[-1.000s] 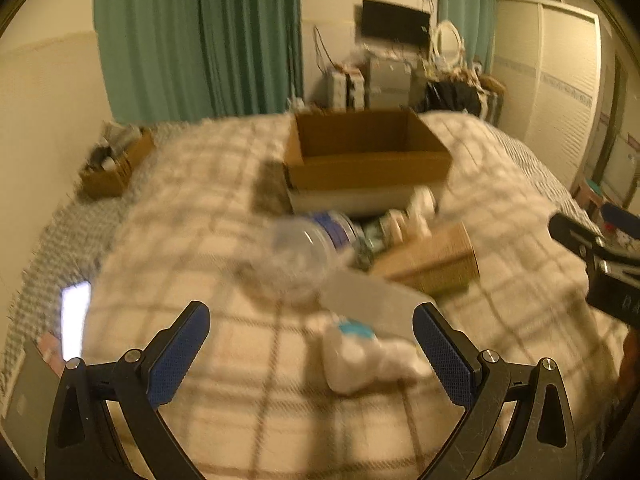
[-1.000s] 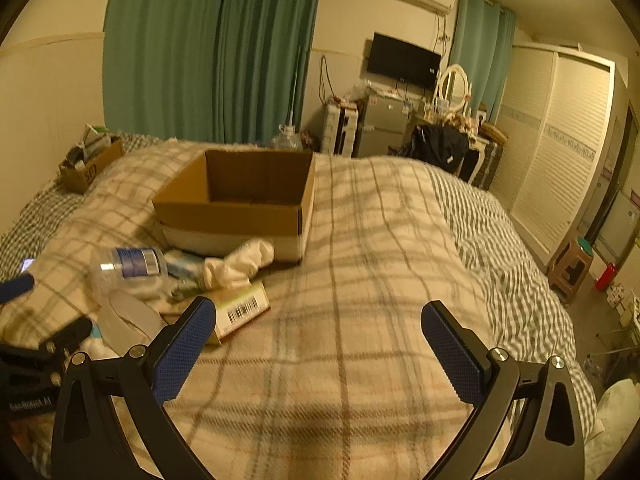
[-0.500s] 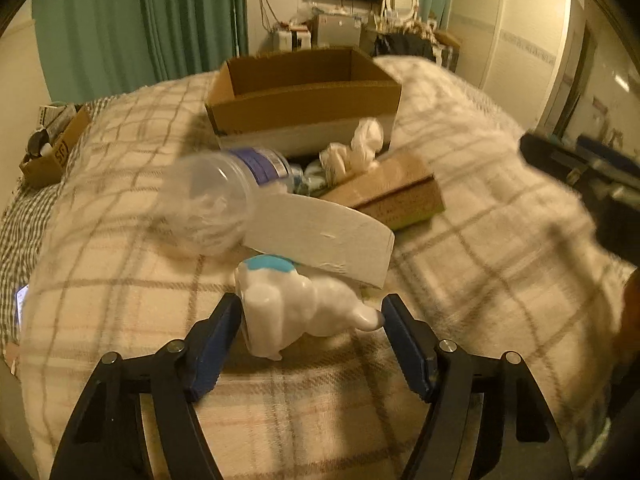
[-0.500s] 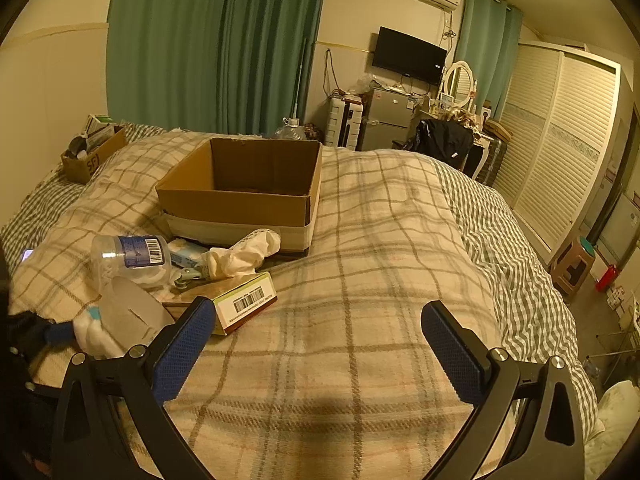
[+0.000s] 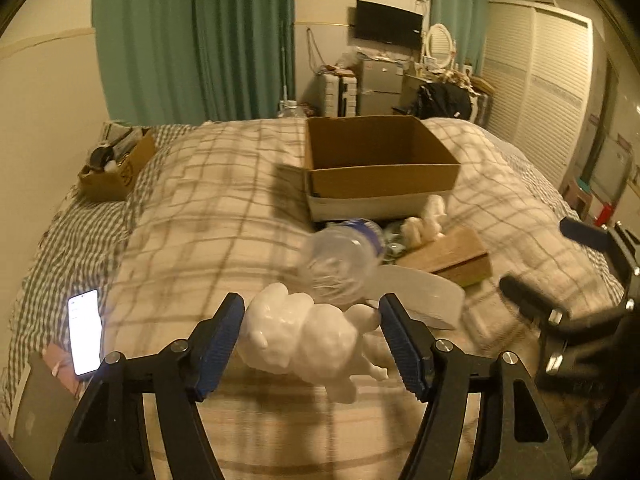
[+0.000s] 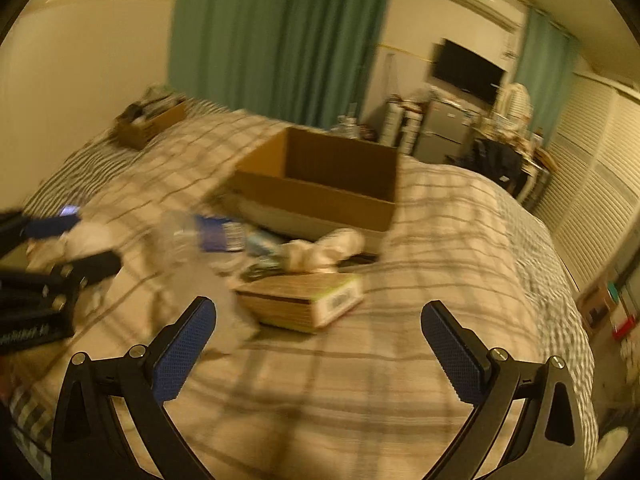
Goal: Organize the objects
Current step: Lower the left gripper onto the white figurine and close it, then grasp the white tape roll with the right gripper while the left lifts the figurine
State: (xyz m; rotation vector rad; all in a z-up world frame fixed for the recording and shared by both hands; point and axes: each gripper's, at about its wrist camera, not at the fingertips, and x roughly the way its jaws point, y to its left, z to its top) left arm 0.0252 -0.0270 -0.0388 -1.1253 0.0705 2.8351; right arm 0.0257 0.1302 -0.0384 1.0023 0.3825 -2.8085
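My left gripper point(image 5: 312, 336) is shut on a white toy figure point(image 5: 304, 334) and holds it above the plaid bed cover. Beyond it lie a clear plastic bottle point(image 5: 344, 256), a white flat piece point(image 5: 416, 296), a crumpled white cloth point(image 5: 426, 222) and a brown flat box point(image 5: 448, 256). An open cardboard box point(image 5: 376, 160) stands behind them. My right gripper point(image 6: 318, 344) is open and empty above the bed, with the brown flat box point(image 6: 304, 300) just ahead of it. The cardboard box point(image 6: 320, 184) and the bottle point(image 6: 192, 236) show blurred there.
A lit phone point(image 5: 85, 331) lies at the bed's left edge. A small carton of odds and ends point(image 5: 116, 164) sits at the far left. The right gripper shows at the right of the left wrist view point(image 5: 580, 280). Furniture and a wardrobe point(image 5: 540, 100) stand beyond the bed.
My left gripper closed on the white toy figure and lifted it off the bed. My right gripper swung left and closer to the brown flat box, still open.
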